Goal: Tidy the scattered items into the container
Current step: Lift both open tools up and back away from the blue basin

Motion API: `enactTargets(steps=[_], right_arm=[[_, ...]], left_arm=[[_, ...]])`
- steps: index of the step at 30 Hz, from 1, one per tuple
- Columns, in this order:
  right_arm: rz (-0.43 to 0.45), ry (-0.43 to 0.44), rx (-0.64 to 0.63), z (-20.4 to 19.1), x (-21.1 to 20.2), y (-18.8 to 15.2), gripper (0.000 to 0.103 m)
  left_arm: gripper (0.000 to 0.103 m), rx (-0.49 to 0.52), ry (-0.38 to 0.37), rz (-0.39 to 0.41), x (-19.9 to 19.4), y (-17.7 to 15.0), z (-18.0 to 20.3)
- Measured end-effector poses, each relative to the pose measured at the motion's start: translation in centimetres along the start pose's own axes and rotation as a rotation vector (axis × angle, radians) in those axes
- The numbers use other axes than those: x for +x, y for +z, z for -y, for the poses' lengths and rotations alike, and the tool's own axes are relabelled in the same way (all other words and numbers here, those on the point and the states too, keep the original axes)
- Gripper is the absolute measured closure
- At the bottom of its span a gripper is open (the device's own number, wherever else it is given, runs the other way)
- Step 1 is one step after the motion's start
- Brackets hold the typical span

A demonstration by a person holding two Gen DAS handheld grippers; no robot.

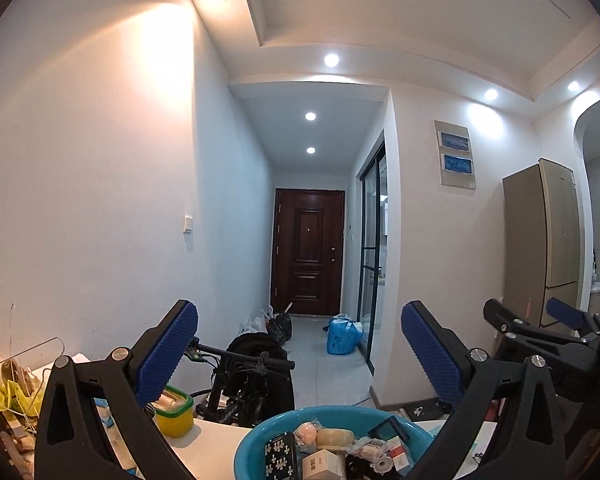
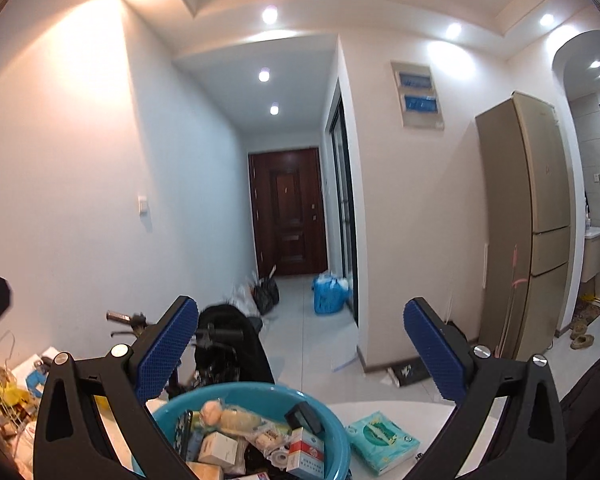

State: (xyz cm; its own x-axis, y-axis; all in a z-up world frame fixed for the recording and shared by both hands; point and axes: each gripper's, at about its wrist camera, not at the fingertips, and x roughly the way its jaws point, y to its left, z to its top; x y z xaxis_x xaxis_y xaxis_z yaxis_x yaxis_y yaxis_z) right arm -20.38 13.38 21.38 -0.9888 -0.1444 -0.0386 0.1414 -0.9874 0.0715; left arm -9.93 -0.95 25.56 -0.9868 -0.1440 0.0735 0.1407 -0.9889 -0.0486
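Holding both tools level above the tabletop point(image 2: 384, 410), you have nothing gripped. The left tool point(image 1: 300, 360) stands with its pads spread wide and only air between them. The right tool point(image 2: 302, 348) is likewise spread and empty.

The basin point(image 2: 334, 436) sits on the tabletop directly below and ahead of both tools. It is already piled with boxes, wrapped pieces and a dark case, some rising near the rim.

One tissue pack point(image 2: 382, 446) lies on the tabletop just beside the basin, on its right, not yet stowed. A yellow tub point(image 1: 176, 410) with a green rim stands left of the basin; whether it belongs to the task cannot be told.

Hazards from this position:
- Dropping the tissue pack onto the heap may push a box over the rim, because the load is high.
- Gripping the soft pack at its edge may let it fold and slip out of the pads.
- Lowering the right tool close to the basin may knock the rim and shift the basin.
- Moving both tools toward the same spot may cause them to collide; they are near each other.
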Motion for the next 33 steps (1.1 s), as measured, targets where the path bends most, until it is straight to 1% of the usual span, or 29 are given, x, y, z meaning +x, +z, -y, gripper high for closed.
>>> enactTargets(steps=[6, 8, 10, 14, 17, 20, 21, 25, 29, 31, 33], right_arm=[[0.053, -0.009, -0.005, 0.1, -1.9, 0.5, 0.000], [0.056, -0.013, -0.005, 0.1, -1.9, 0.6, 0.000], [0.051, -0.012, 0.000, 0.0, -1.6, 0.7, 0.000], [0.043, 0.009, 0.014, 0.0, -1.6, 0.8, 0.000], [0.046, 0.031, 0.011, -0.1, -2.2, 0.7, 0.000], [0.061, 0.049, 0.005, -0.4, -2.8, 0.7, 0.000], [0.070, 0.051, 0.006, -0.4, -3.1, 0.7, 0.000], [0.105, 0.050, 0.019, -0.7, -4.1, 0.8, 0.000], [0.099, 0.083, -0.006, -1.1, -4.4, 1.3, 0.000], [0.098, 0.096, -0.012, -1.1, -5.0, 1.4, 0.000], [0.106, 0.101, -0.003, -0.8, -5.8, 1.3, 0.000]], left_arm=[[0.000, -0.018, 0.003, 0.025, -0.8, 0.1, -0.2], [0.000, -0.034, 0.017, 0.028, -0.8, 0.2, -0.4], [0.000, -0.044, 0.015, 0.026, -0.7, 0.2, -0.7], [0.000, -0.046, -0.007, 0.043, -1.5, 0.3, -1.0], [0.000, -0.045, -0.044, 0.049, -1.9, 0.3, -1.1], [0.000, -0.069, -0.094, 0.076, -2.3, 0.4, -1.7], [0.000, -0.074, -0.100, 0.082, -2.4, 0.4, -1.9], [0.000, -0.119, -0.108, 0.078, -2.5, 0.8, -2.6], [0.000, -0.076, -0.086, 0.045, -2.3, 1.2, -2.1], [0.000, -0.115, -0.103, 0.069, -2.8, 1.1, -2.8], [0.000, -0.142, -0.102, 0.059, -3.1, 1.0, -3.4]])
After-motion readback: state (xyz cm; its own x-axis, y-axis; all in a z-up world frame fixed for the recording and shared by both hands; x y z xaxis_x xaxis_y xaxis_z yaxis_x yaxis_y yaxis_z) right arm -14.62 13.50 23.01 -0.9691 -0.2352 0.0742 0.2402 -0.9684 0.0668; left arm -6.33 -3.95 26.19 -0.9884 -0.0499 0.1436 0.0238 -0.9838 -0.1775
